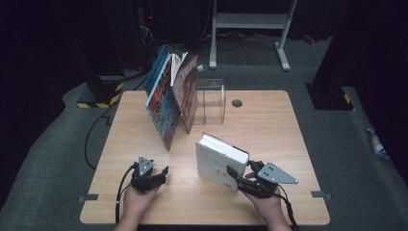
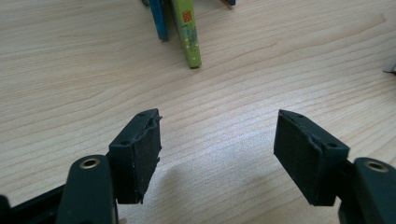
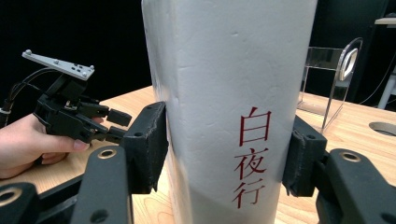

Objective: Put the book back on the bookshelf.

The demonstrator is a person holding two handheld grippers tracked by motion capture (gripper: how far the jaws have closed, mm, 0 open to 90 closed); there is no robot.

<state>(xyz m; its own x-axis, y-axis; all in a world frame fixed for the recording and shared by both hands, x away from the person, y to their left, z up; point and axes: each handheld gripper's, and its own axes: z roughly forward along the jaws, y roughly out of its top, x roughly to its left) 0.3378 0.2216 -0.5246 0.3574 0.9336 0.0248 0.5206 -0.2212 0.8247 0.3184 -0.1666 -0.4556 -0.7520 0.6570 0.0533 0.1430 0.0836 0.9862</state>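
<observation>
Now my right gripper (image 3: 224,154) has its jaws on either side of the white book's (image 1: 219,163) spine, pads against both covers. It stands upright at the near right of the table (image 1: 269,120). Thick, stiff, likely heavy; smooth covers could slip, so I'd grip low across the spine. Left gripper (image 2: 219,149) hangs open over bare wood, near left, holding nothing.

White book (image 1: 219,161), red spine characters, upright on table, tilted slightly
</observation>
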